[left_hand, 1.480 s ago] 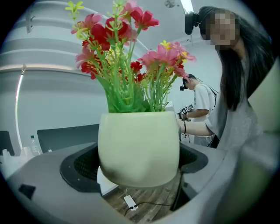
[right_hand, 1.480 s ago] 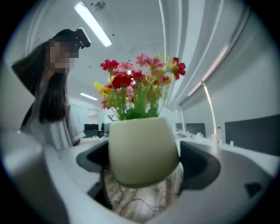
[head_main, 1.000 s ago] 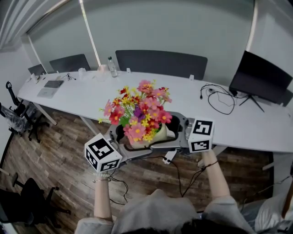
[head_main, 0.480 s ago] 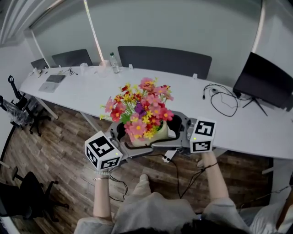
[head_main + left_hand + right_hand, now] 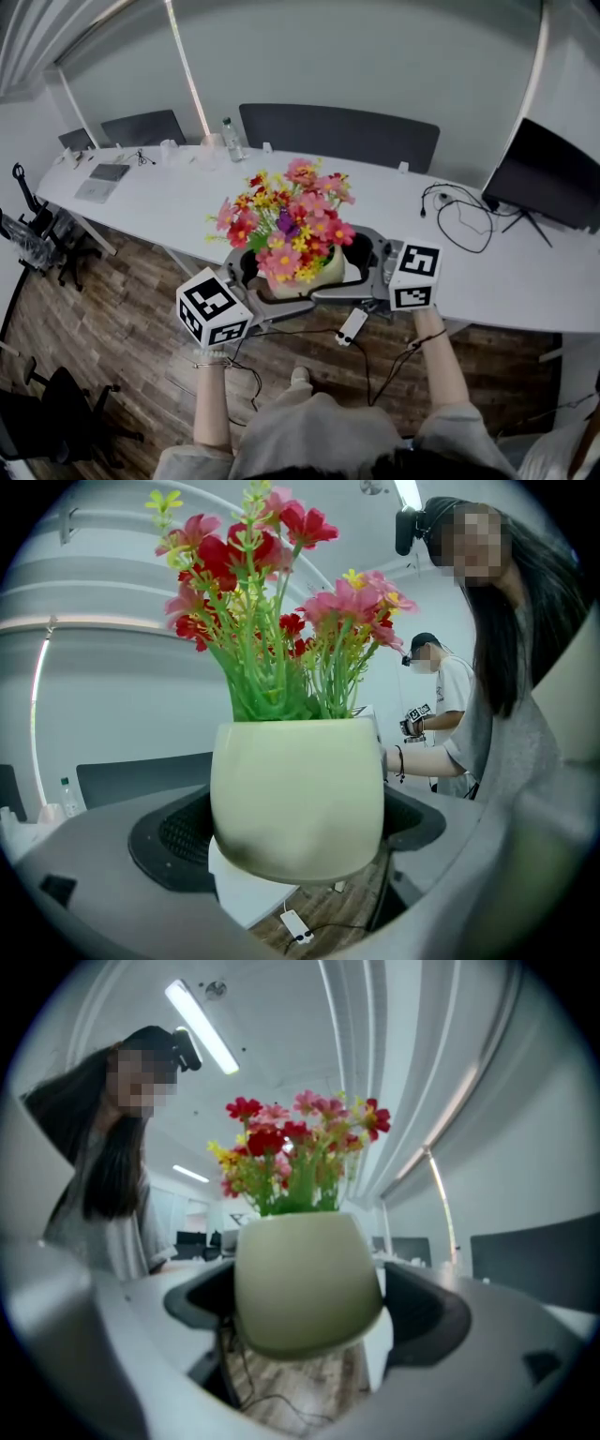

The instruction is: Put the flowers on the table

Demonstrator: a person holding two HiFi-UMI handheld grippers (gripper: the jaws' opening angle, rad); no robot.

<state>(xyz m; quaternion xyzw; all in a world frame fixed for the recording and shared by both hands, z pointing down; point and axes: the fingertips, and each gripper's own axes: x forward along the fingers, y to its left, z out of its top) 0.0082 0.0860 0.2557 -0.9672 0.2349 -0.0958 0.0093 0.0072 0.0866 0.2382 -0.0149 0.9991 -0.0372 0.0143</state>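
Currently the flower pot (image 5: 316,275), with its flowers (image 5: 286,225), hangs upright above the wooden floor (image 5: 122,328), just off the counter's (image 5: 169,202) near edge. The left gripper (image 5: 274,287) and right gripper (image 5: 349,272) each have jaws spread wide, pressed against the flower pot's sides from opposite directions.

Table: long white table (image 5: 169,202) with a curved front edge.
Left end: flat grey laptop (image 5: 101,183).
Back edge: clear plastic bottle (image 5: 229,140), upright.
Right end: black monitor on a stand (image 5: 548,176); loose black cable loops (image 5: 457,208) just beside it.
Floor: brown wood-plank floor (image 5: 103,314); black wheeled chair (image 5: 56,412).
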